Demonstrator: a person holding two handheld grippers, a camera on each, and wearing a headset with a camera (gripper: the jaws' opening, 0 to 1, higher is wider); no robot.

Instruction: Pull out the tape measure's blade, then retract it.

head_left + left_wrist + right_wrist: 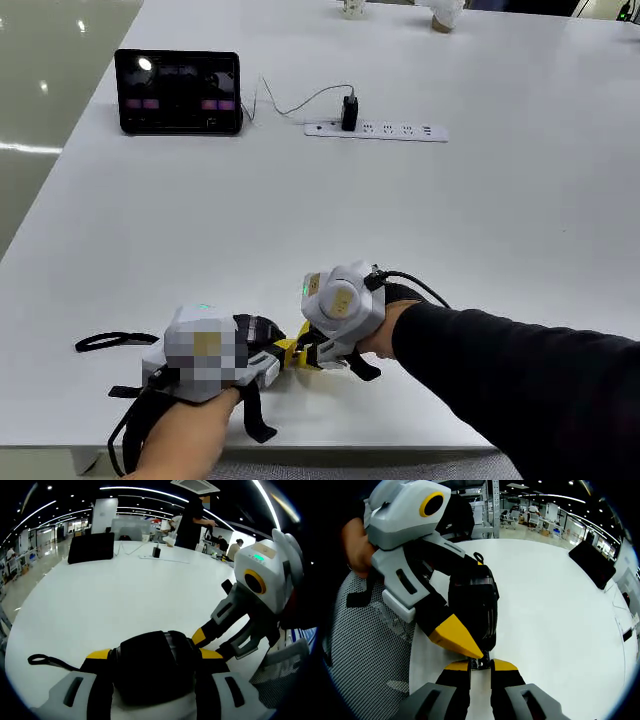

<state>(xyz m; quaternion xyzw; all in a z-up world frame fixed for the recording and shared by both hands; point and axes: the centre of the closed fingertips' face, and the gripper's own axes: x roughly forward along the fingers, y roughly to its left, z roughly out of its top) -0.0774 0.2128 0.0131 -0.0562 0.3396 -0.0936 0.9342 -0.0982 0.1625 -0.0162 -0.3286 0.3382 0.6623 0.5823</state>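
Black tape measure [152,675] sits near the desk's [420,220] front edge, clamped between the left gripper's [152,655] jaws. Right gripper [480,665] meets it head-on, its jaws narrow and pinched on the metal blade tip [480,660] at the case mouth. Black strap loop [112,341] lies on the desk toward the left edge.

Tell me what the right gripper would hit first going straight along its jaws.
The tape measure: its black case lies right ahead. The right gripper seems to pinch the blade tip at the case's mouth, and the left gripper holds the case.
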